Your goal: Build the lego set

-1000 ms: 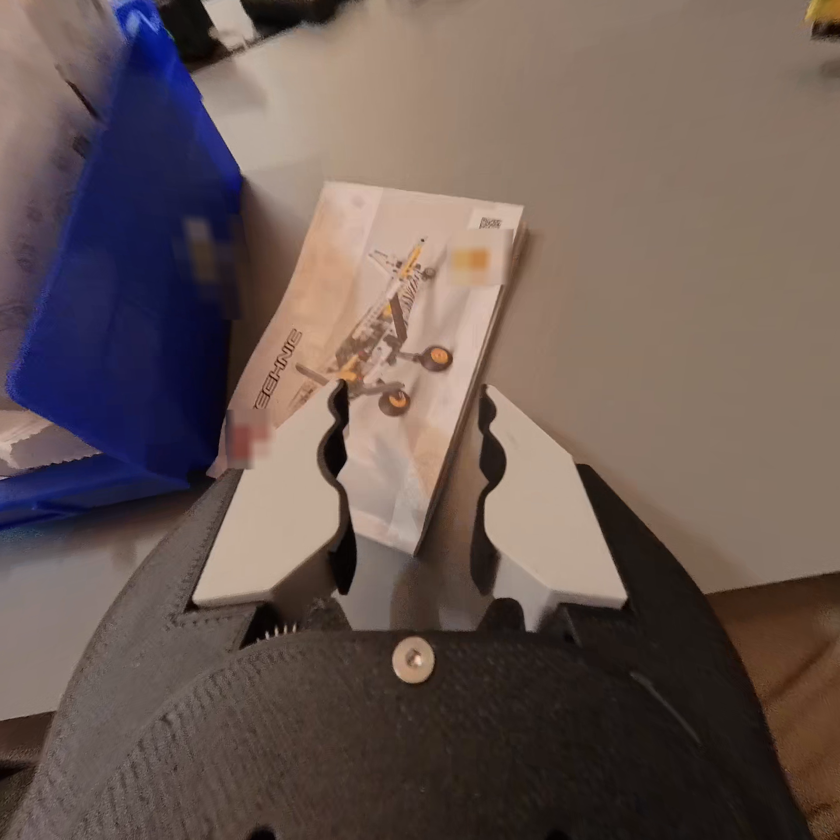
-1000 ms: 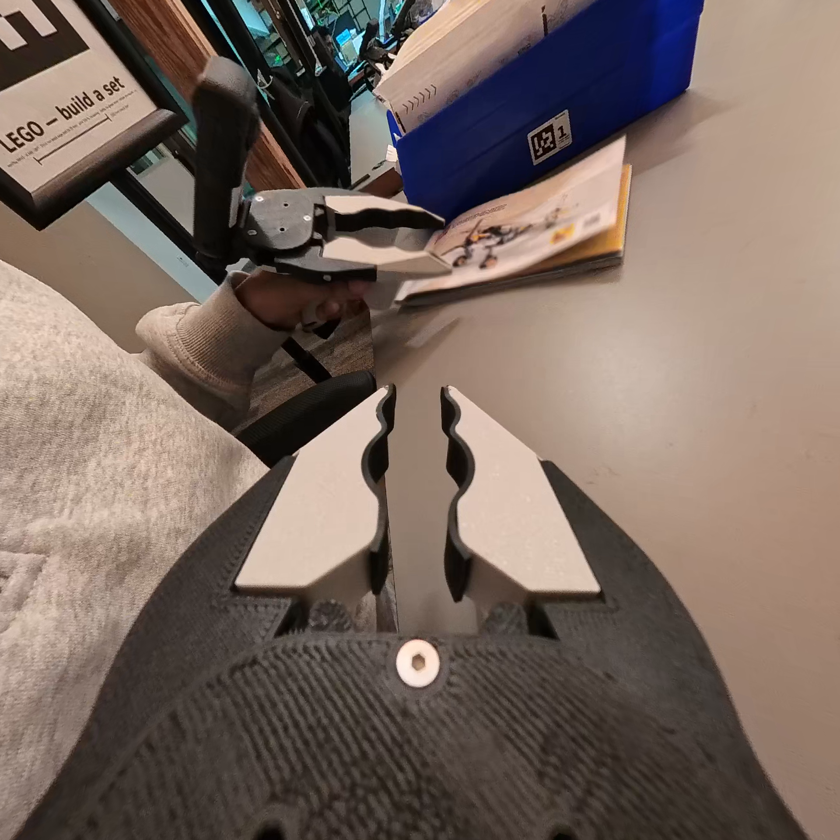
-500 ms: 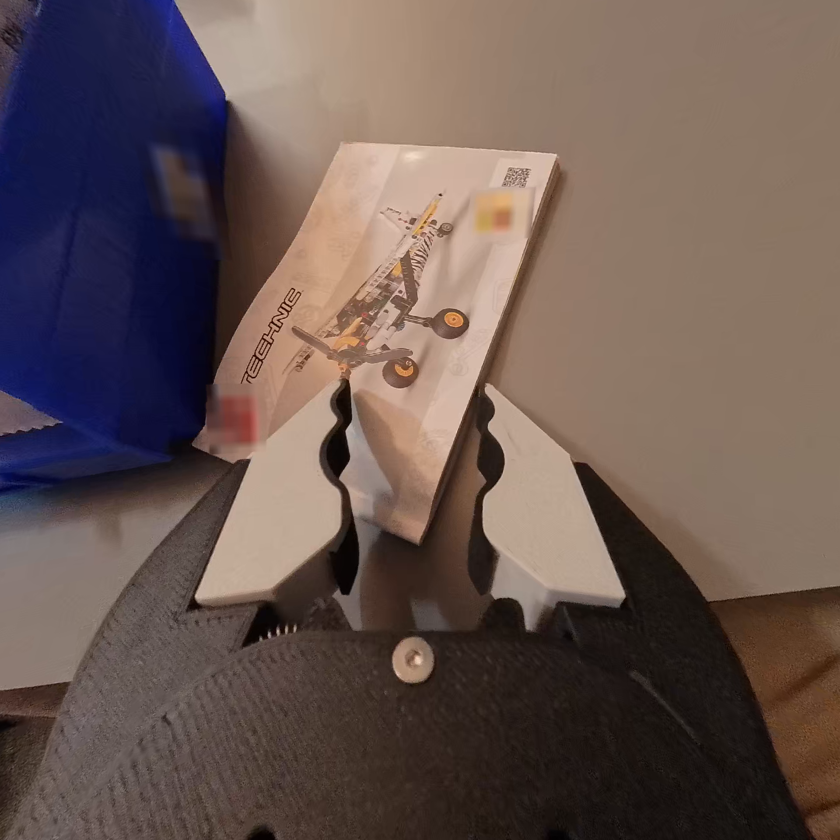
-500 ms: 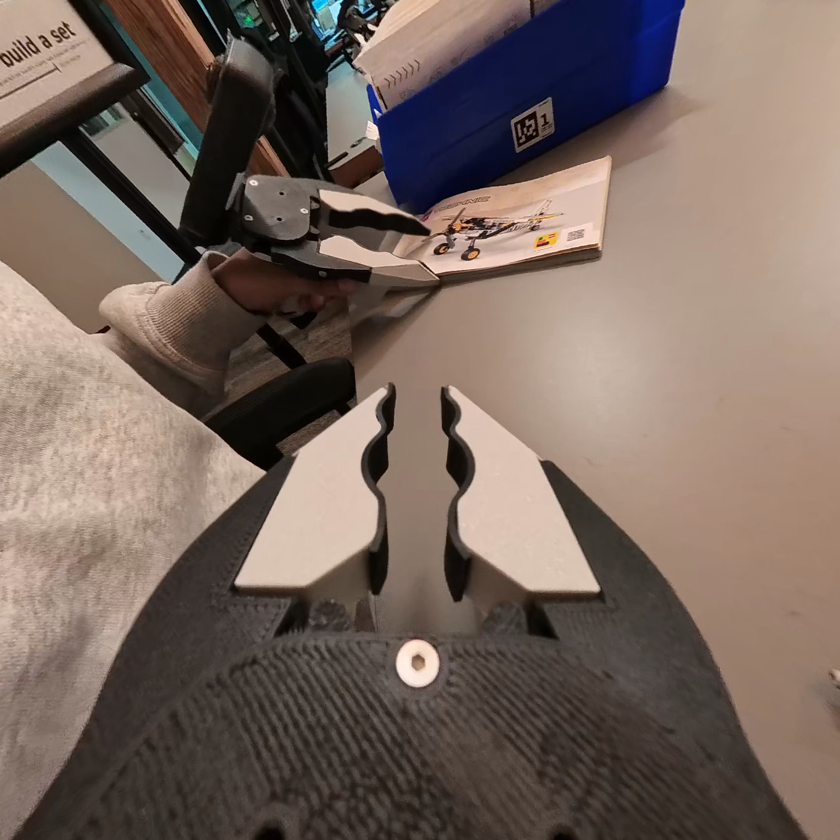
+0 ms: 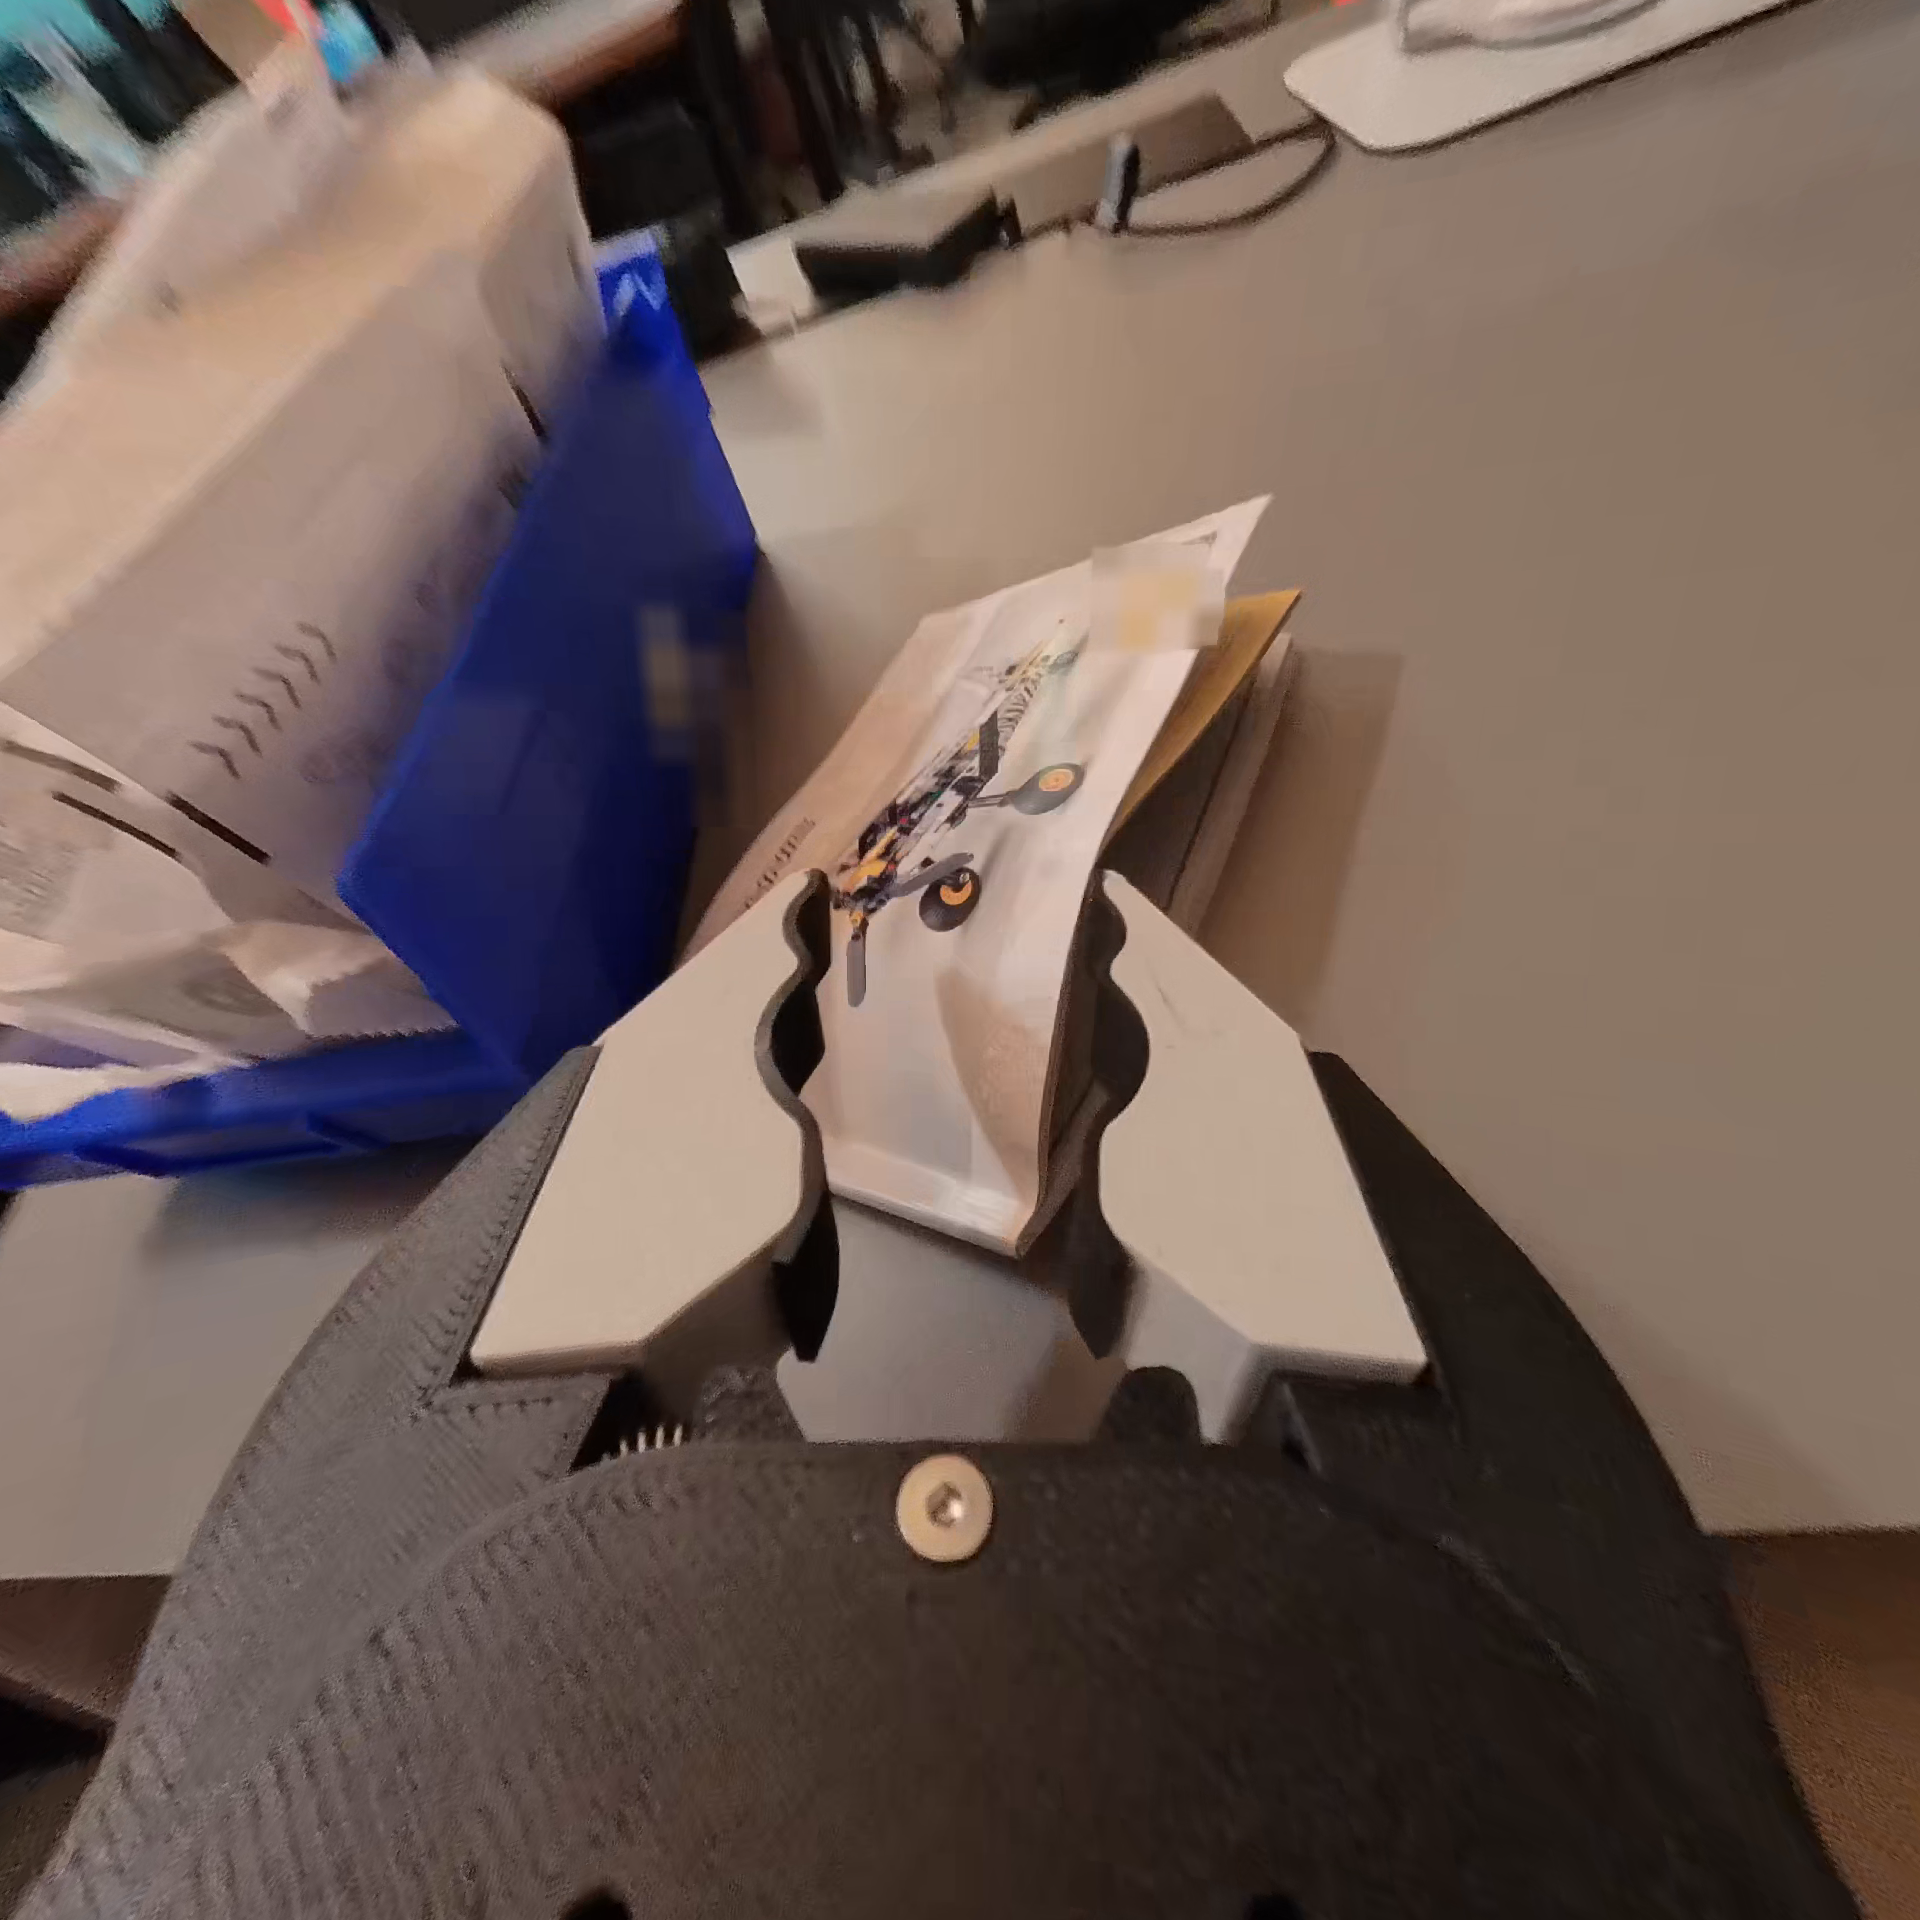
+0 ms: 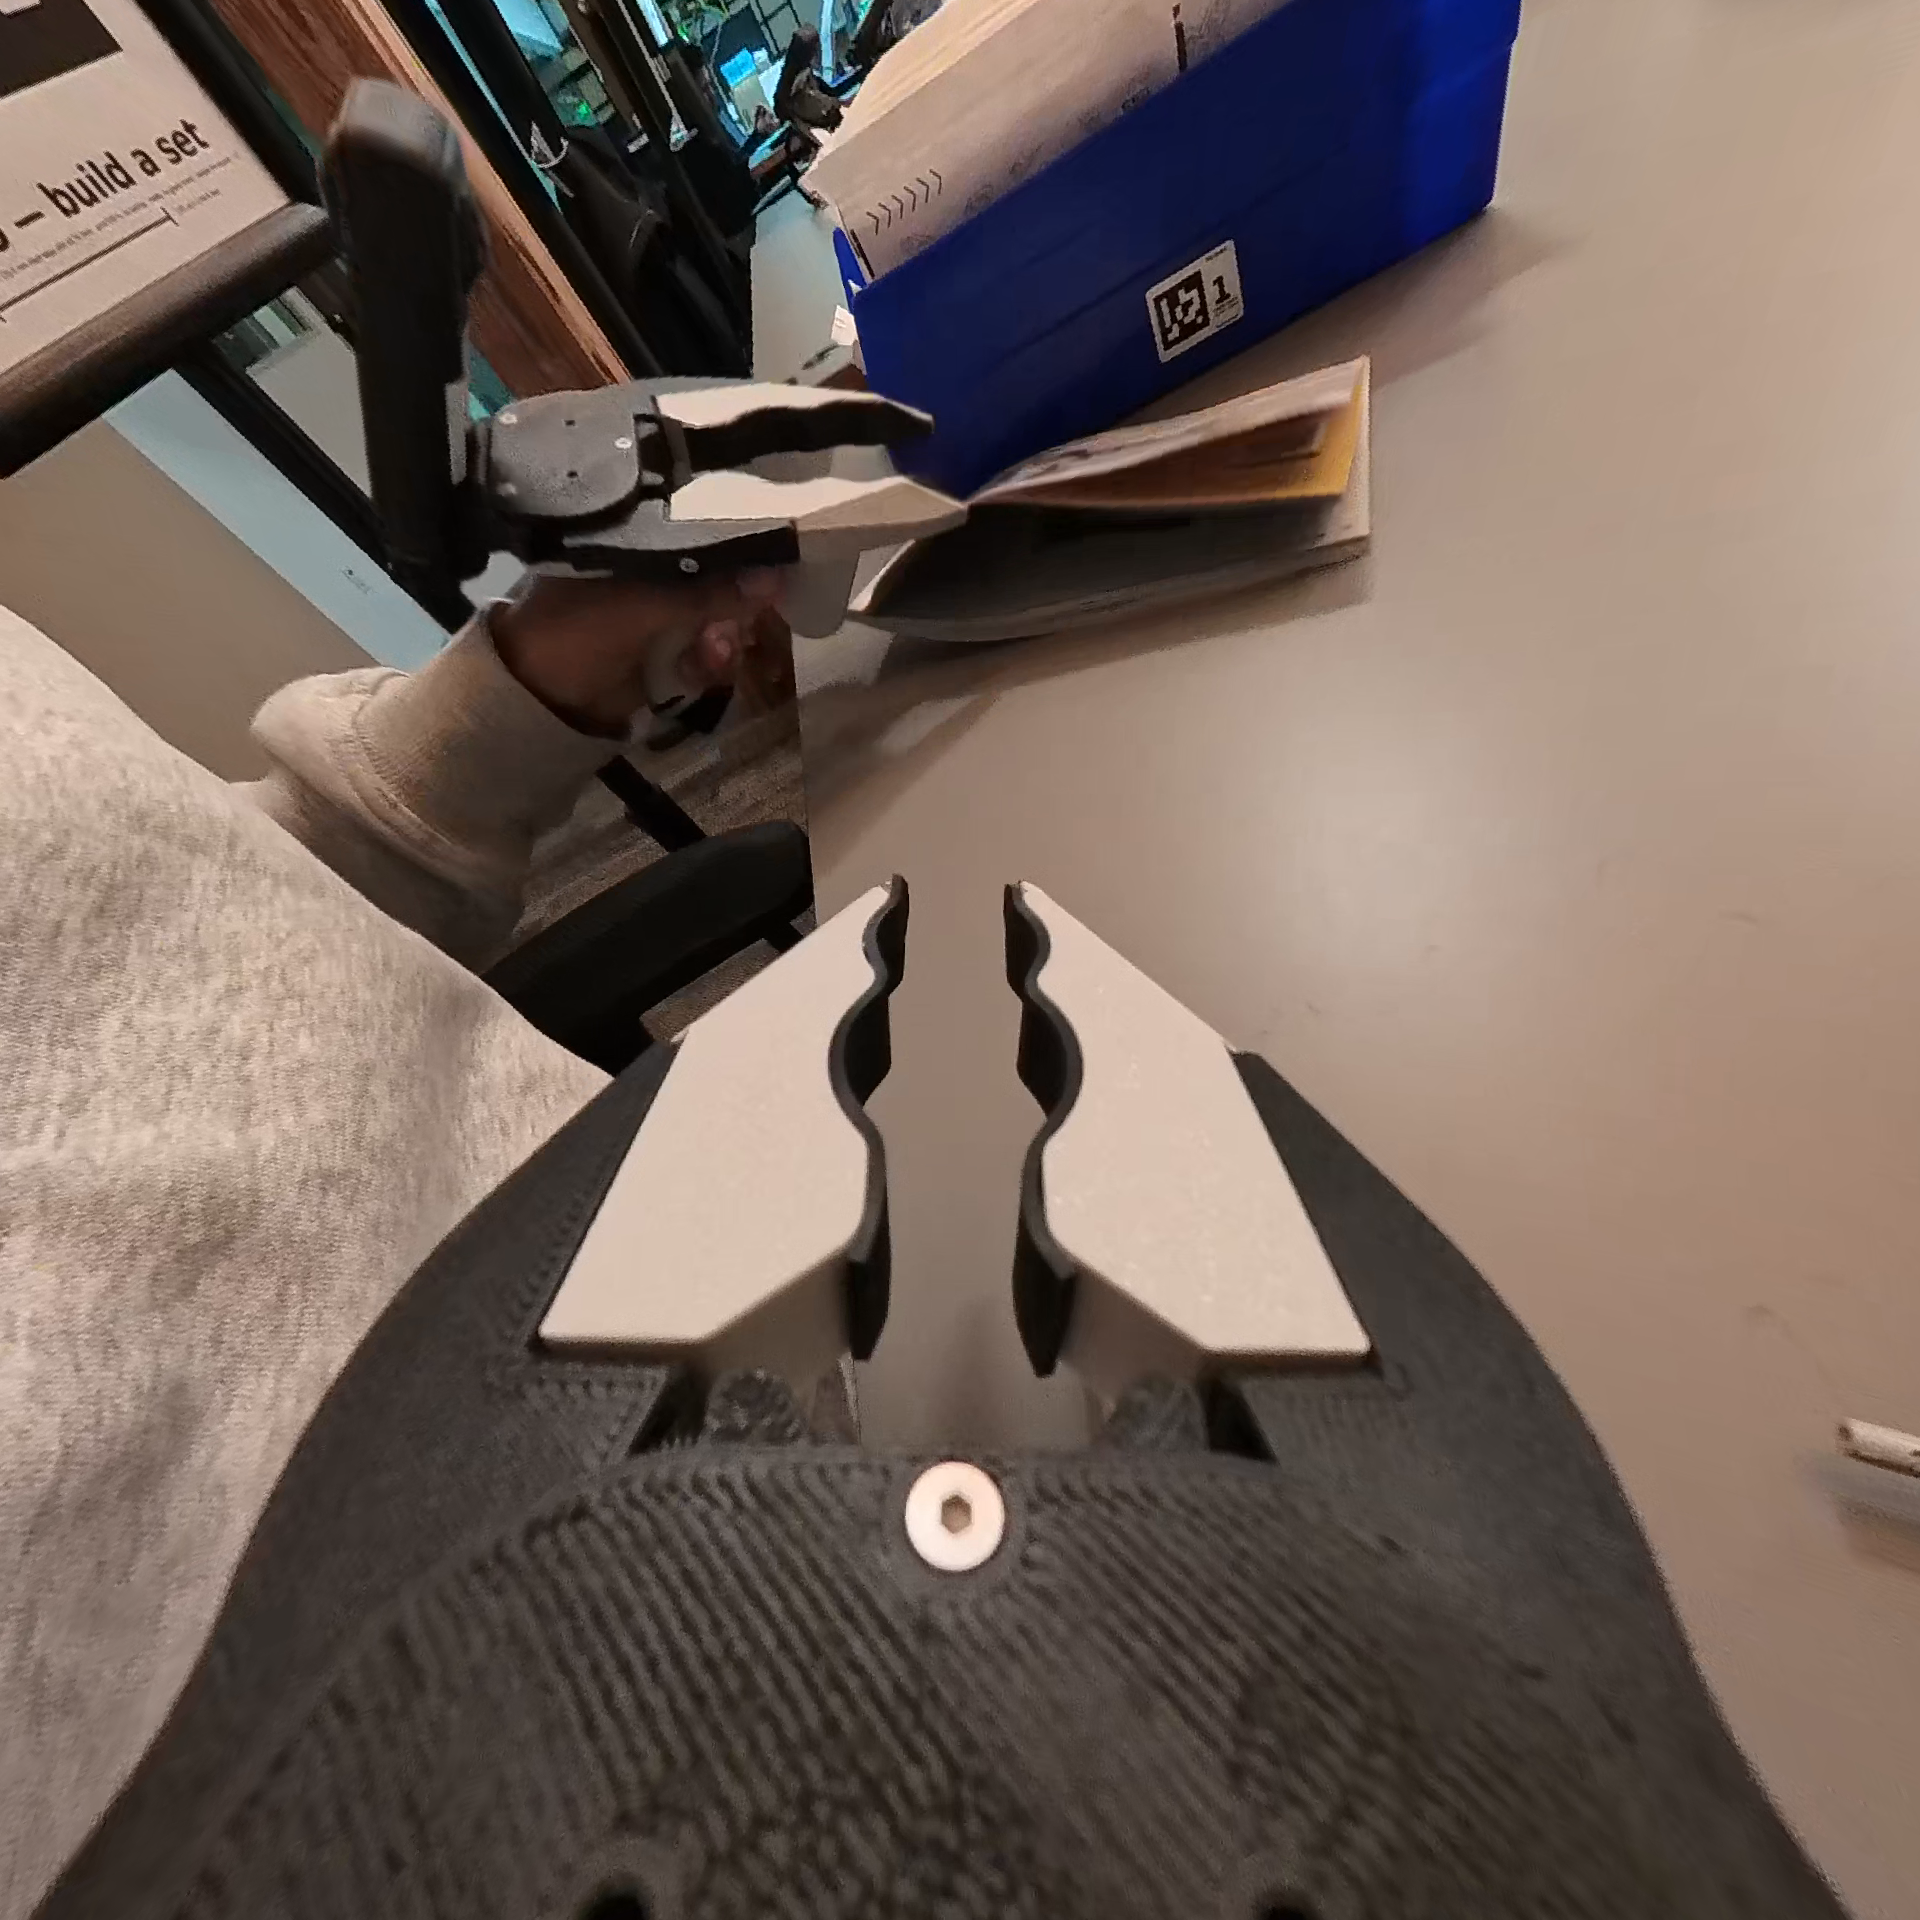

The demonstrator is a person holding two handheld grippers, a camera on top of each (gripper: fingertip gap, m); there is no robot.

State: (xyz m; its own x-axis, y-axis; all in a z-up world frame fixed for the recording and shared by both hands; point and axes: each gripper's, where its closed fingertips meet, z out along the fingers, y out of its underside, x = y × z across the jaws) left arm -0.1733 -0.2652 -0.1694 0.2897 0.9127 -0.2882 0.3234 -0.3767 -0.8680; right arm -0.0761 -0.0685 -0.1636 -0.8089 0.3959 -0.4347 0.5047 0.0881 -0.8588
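Note:
The instruction booklet (image 5: 997,790), with a plane model on its cover, lies on the grey table (image 5: 1507,727) beside the blue bin (image 5: 540,810). My left gripper (image 5: 964,888) is open at the booklet's near corner. Its right finger is under the cover and front pages, which are lifted and curled up between the jaws. In the right wrist view the booklet (image 6: 1195,468) gapes open, with the left gripper (image 6: 940,465) at its near edge. My right gripper (image 6: 954,890) hovers over the table's near edge, fingers a narrow gap apart and empty.
The blue bin (image 6: 1195,208) holds white paper bags (image 5: 260,468) and stands just behind the booklet. A small pale piece (image 6: 1881,1455) lies at the right edge. A person's sleeve (image 6: 416,748) and a black chair (image 6: 644,935) are off the table's left edge. About 20 cm separates my left fingertips from my right.
Half a second ago the booklet lay flat and shut. Now my left gripper has dipped low and pushed in, and the cover and front pages are raised. The right gripper has barely moved.

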